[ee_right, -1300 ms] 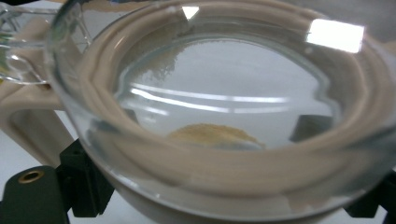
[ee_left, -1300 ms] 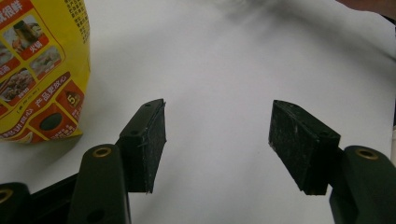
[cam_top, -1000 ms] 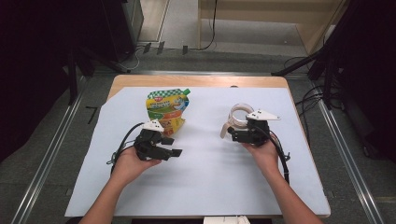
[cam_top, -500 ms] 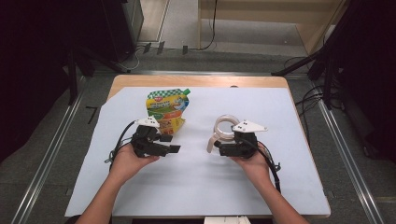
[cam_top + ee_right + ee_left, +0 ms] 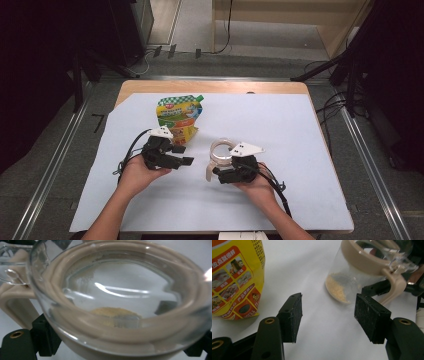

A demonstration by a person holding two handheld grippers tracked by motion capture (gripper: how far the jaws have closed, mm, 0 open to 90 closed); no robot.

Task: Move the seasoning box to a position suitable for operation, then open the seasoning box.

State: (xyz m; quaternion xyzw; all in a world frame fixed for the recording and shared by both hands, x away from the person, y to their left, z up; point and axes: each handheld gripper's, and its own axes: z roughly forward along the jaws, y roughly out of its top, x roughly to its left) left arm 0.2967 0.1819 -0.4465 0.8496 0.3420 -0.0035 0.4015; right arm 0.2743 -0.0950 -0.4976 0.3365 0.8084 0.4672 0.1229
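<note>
While the right gripper (image 5: 218, 174) is clamping its jaws on the clear jar (image 5: 220, 153) near the middle of the table (image 5: 300, 150), the jar is tilting and is carrying a little yellowish powder (image 5: 337, 290) at its bottom. Left gripper (image 5: 186, 155) is hovering just beside it, jaws standing wide and holding nothing, with the yellow pouch (image 5: 177, 117) lying just behind.

A clear glass jar (image 5: 219, 151) with a beige rim, hinged lid open, holds a little yellowish powder, tilted above the bench.
</note>
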